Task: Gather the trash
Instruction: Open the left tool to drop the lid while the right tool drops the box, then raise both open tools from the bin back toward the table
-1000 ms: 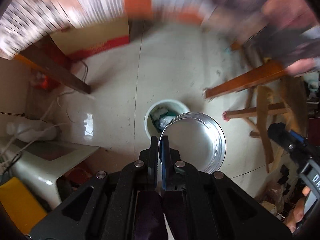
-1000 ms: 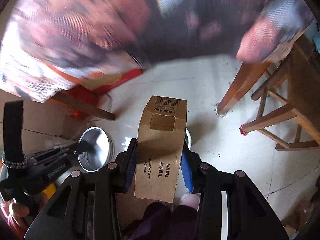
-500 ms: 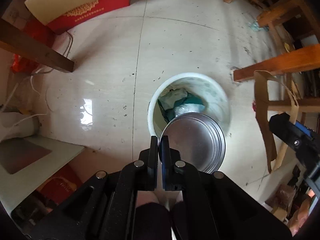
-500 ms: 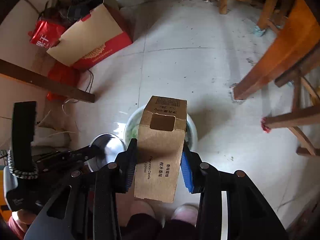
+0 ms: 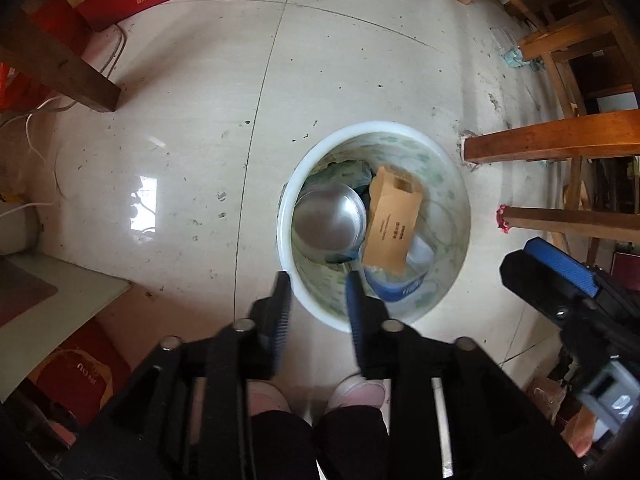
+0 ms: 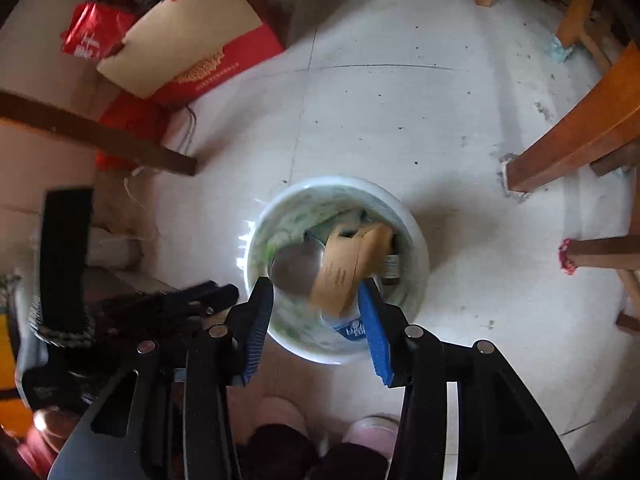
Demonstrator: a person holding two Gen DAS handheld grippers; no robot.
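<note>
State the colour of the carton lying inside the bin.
Plain brown cardboard carton with dark print, clearest in the left wrist view.

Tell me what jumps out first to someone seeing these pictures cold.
The white bin on the pale tiled floor, seen from straight above, with a shiny metal tin and a brown cardboard box lying side by side inside it. Framing it below are the left gripper and right gripper, both open and empty.

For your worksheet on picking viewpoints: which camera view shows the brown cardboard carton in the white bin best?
The left wrist view: the brown cardboard carton lies sharp and unobstructed inside the white bin. In the right wrist view the carton is blurred, its lower end beside that gripper's blue pad.
</note>
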